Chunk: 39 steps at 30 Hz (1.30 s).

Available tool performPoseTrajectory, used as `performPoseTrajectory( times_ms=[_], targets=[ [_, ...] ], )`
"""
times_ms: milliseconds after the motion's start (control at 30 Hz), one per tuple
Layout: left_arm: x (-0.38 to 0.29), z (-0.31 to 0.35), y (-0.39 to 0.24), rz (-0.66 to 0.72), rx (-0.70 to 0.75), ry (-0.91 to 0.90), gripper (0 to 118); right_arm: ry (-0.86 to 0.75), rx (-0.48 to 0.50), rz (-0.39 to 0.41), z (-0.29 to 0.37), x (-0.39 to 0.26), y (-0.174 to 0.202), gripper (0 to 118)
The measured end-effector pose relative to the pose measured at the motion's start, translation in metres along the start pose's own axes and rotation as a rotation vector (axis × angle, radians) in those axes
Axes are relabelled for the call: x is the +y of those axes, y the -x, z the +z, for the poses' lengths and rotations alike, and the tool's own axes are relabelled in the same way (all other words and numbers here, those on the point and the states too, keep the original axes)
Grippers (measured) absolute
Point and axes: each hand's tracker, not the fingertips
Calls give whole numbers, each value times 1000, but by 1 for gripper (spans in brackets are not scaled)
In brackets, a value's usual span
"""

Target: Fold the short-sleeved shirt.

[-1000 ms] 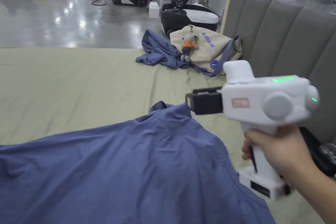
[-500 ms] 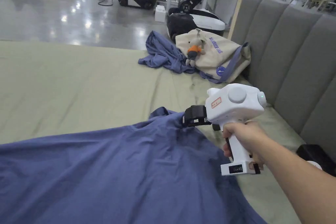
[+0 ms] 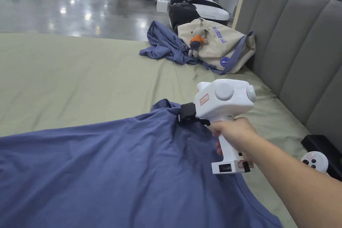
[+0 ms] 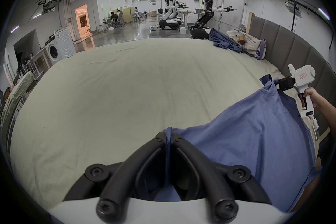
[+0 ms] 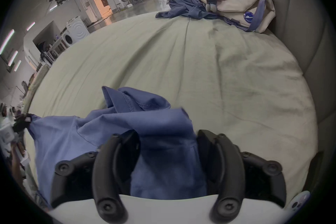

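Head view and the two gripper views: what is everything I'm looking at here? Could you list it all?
Shirt: one, blue, spread on the near part of the bed.
Bed sheet: one, pale green, under everything.
Crumpled cloth: one, blue, far end of the bed.
Tote bag: one, cream with blue strap, against the headboard.
Plush toy: one, grey and orange, on the bag.
Headboard: grey, padded, right side.
Left gripper: black jaws, shut on the shirt's edge.
Right gripper: black jaws apart, shirt cloth between them.
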Motion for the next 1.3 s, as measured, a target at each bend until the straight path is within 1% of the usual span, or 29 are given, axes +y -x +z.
performPoseTrajectory(
  times_ms=[33,67,133,167,200,233,300,333,367,433,533,600,733,767,800,833,900,1000,1133,1167,1300],
  targets=[
    [-1,0,-1,5,0,-1,6,-12,-10,30,2,-2,6,64],
    [-1,-1,0,9,-1,2,6,10,14,45,-1,-2,8,54],
    [-2,-3,1,10,-2,3,6,3,14,40,3,-1,10,16],
    [-4,-2,0,12,0,5,6,-17,54,11,7,0,8,9],
    [-4,-3,1,14,-2,6,6,2,80,-33,9,1,5,8],
    [-4,-3,2,19,-4,8,6,13,77,-65,10,3,2,8],
    [-4,0,0,33,-11,4,6,-37,79,-48,23,5,0,8],
    [-2,1,1,48,-21,-5,6,-80,102,-34,32,8,-4,7],
    [-1,3,2,62,-29,-24,6,-86,136,-37,41,11,-5,7],
    [5,10,3,96,-53,-52,6,-93,159,-60,61,18,-7,7],
    [20,24,5,160,-108,-100,6,-147,156,-19,106,26,0,7],
    [33,43,3,155,-112,-152,6,-183,218,-44,137,31,1,7],
    [67,92,0,182,-169,-254,6,-268,223,-27,201,46,6,7],
    [77,104,0,184,-179,-271,6,-283,223,-34,218,50,7,7],
    [85,116,0,184,-185,-295,6,-332,219,-54,236,53,7,7],
    [96,132,-4,179,-187,-318,6,-353,250,-62,255,58,7,7],
    [116,159,-5,176,-204,-357,6,-413,252,-64,293,69,6,7],
    [151,202,-9,150,-222,-416,6,-477,225,-25,352,89,8,7],
    [205,253,-10,139,-230,-501,6,-583,145,-3,429,122,18,7],
    [219,266,-10,141,-229,-528,6,-604,142,10,449,132,22,7],
    [271,307,-7,126,-210,-594,6,-723,105,13,516,170,35,7]
  ],
)
